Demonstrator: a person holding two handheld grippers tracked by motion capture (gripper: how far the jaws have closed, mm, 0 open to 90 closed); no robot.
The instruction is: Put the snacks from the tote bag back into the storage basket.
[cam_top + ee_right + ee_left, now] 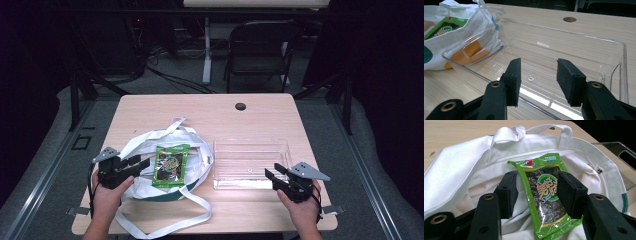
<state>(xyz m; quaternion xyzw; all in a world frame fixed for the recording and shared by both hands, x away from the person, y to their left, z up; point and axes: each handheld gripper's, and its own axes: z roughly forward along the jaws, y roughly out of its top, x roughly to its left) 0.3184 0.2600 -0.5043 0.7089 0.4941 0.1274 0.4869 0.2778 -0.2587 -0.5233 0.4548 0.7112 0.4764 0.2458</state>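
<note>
Left gripper (536, 195) has its fingers spread either side of the green plastic seaweed snack packet (544, 195), which lies flat on the white cloth tote bag (456, 177), likely lined up to pinch. Right gripper (537, 80), fingers spread and empty, waits at the near rim of the clear plastic bin (564, 52), just beside the bag. Bag straps (165, 222) trail near; nothing blocks the packet.
</note>
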